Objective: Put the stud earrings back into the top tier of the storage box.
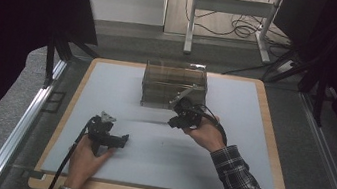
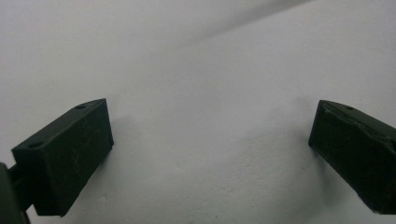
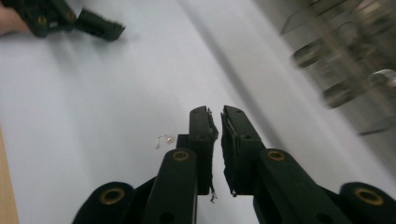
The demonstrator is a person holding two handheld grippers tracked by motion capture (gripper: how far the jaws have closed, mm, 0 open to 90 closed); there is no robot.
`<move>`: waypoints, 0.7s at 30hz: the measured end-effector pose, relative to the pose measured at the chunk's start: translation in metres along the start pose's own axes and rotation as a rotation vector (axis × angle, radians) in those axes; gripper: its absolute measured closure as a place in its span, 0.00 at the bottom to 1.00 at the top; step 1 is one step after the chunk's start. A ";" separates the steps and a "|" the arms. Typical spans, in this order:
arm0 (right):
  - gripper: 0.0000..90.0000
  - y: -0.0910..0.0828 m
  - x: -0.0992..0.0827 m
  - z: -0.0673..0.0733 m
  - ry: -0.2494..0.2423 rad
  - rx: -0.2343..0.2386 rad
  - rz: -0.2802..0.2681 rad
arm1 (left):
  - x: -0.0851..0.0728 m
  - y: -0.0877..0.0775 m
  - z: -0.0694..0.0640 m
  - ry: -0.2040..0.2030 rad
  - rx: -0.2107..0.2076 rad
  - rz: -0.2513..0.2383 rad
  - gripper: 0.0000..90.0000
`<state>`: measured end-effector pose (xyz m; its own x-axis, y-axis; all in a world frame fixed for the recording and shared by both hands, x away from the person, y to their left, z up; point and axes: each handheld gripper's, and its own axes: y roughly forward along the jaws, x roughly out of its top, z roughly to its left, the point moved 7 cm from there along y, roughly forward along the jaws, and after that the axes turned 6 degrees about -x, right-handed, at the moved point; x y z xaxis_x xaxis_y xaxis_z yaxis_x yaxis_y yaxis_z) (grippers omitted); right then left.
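High view: your left gripper [image 1: 116, 140] rests on the white mat [image 1: 106, 90] at lower left of centre, its jaws pointing toward the right of the frame. Your right gripper [image 1: 174, 122] sits right of centre, angled down and to the lower left, just in front of the clear box [image 1: 174, 85]. The box stands at the mat's far edge, upper centre, with thin bars or racks inside; what hangs in it you cannot make out. Your checked sleeve [image 1: 243, 186] comes in from the lower right.

Left gripper view: your left gripper [image 2: 210, 140] is released, its jaws spread wide to either side of the frame with bare mat [image 2: 210, 70] between them.

Right gripper view: your right gripper [image 3: 218, 114] is clenched to a narrow slit at centre. A thin bit of wire shows at the lower edge of the left pad; you cannot tell whether it is pinched. The small metal hook [image 3: 163, 140] lies on the mat [image 3: 116, 84] just left of those jaws, not touching them. Its long axis runs roughly across the frame, bent end to the left, pale bead to the right. Nothing stands between it and the jaws. Your left gripper [image 3: 74, 21] lies in the upper left corner, well apart, and the blurred clear box [image 3: 336, 60] is at upper right
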<state>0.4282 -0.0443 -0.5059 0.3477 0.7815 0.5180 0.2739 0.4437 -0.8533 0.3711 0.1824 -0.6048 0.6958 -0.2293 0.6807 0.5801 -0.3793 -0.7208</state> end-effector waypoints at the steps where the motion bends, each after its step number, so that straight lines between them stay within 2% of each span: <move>1: 0.91 0.003 -0.002 0.002 -0.004 0.003 0.004 | 0.000 0.000 0.000 -0.001 0.000 -0.001 0.00; 11: 0.92 0.027 -0.020 0.017 -0.031 0.040 0.029 | 0.000 0.000 0.000 0.003 0.000 0.003 0.00; 21: 0.90 0.048 -0.026 0.028 -0.052 0.058 0.048 | 0.000 0.000 0.000 0.001 0.000 0.004 0.00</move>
<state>0.4067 -0.0309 -0.5623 0.3118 0.8235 0.4738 0.2051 0.4286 -0.8799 0.3708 0.1826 -0.6048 0.6973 -0.2319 0.6782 0.5778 -0.3780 -0.7233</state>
